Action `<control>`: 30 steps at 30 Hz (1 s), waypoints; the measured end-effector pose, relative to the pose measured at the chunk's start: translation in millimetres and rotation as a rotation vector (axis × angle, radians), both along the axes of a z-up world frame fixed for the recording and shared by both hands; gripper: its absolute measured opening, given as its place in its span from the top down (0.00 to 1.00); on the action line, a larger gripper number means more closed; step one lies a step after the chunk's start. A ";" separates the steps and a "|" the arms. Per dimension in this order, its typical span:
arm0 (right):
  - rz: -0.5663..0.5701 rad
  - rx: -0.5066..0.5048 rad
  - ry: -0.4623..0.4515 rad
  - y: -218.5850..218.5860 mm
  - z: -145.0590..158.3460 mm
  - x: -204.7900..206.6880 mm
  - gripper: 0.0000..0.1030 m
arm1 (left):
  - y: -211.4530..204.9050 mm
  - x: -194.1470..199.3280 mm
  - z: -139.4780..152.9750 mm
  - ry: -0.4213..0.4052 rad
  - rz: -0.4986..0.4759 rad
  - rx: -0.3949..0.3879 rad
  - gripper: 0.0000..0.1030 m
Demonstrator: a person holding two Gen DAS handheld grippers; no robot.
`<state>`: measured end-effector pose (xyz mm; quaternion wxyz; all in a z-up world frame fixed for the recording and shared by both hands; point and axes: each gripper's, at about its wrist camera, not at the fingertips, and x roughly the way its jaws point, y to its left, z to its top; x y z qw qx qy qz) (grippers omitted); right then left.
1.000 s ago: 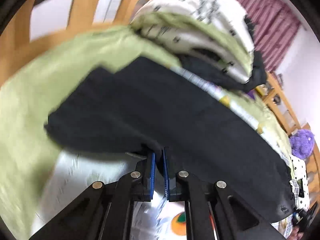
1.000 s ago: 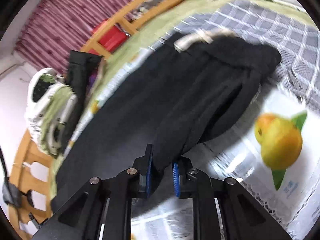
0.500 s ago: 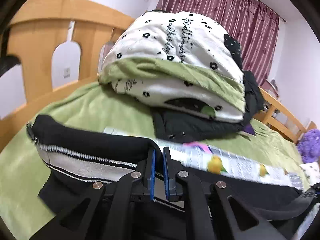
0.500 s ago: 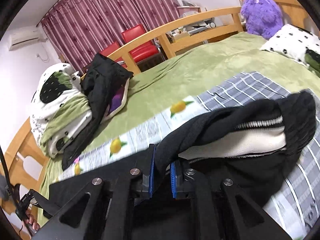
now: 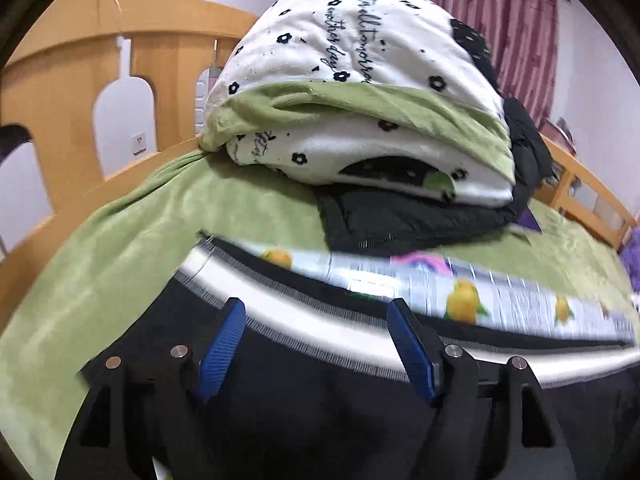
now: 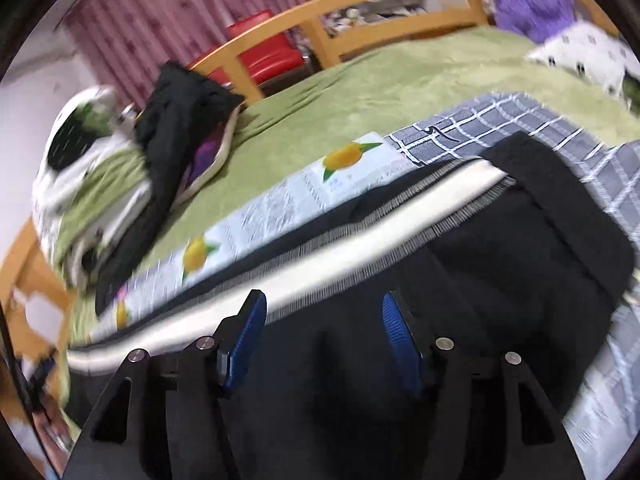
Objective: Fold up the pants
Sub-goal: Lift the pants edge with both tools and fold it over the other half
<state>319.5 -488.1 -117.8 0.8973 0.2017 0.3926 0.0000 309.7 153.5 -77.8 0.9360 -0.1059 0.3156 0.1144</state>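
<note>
The black pants (image 5: 320, 392) lie folded on the bed, their white inner waistband (image 5: 360, 320) turned up along the far edge. They also show in the right wrist view (image 6: 500, 264), with the waistband (image 6: 360, 248) running across. My left gripper (image 5: 316, 320) is open and empty just above the pants, jaws wide apart. My right gripper (image 6: 322, 320) is open and empty above the same fold.
A stack of white and green bedding (image 5: 360, 100) on a black jacket (image 5: 400, 220) sits just beyond. A lemon-print cloth (image 6: 248, 216) and a grey checked sheet (image 6: 520, 128) lie under the pants on the green blanket (image 6: 360, 92). A wooden bed rail (image 5: 60, 92) borders the bed.
Both grippers were shut on the pants' waistband edge and carried it over. Now both have opened and let go, and the pants lie folded on the bed.
</note>
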 end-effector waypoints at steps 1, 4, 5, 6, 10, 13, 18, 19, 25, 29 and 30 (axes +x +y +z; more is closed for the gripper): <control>0.020 -0.007 0.011 2.1 -0.6 -14.7 0.40 | 1.8 -15.6 -1.7 0.022 -0.026 -0.017 0.31; 0.039 -0.022 0.040 0.0 -7.8 -59.3 0.40 | 7.3 -54.1 -18.1 0.106 -0.060 -0.107 0.31; 0.030 -0.017 0.042 -2.9 -12.3 -77.0 0.40 | 12.8 -75.6 -29.6 0.130 -0.070 -0.172 0.31; 0.018 -0.010 0.043 -5.4 -16.8 -90.5 0.40 | 16.8 -90.4 -37.5 0.125 -0.070 -0.219 0.31; -0.035 0.104 0.090 -20.3 -50.4 -128.2 0.40 | 33.8 -132.1 -73.3 0.132 -0.039 -0.387 0.32; -0.065 0.206 0.079 -28.4 -63.3 -131.3 0.39 | 44.4 -129.2 -87.7 0.157 -0.038 -0.462 0.32; -0.106 0.311 0.065 -36.9 -72.7 -96.2 0.39 | 63.6 -105.1 -94.6 0.142 0.022 -0.534 0.33; -0.119 0.315 0.065 -38.0 -74.6 -87.7 0.40 | 66.7 -98.4 -97.1 0.130 0.035 -0.551 0.33; -0.171 0.361 0.038 -41.6 -84.4 -34.2 0.60 | 75.0 -59.1 -104.2 0.103 0.111 -0.592 0.60; -0.202 0.397 0.034 -44.5 -91.0 -20.7 0.85 | 80.9 -48.2 -108.5 0.127 0.154 -0.671 0.87; -0.201 0.376 0.045 -42.7 -83.9 -23.6 0.87 | 80.2 -51.0 -102.8 0.123 0.153 -0.671 0.87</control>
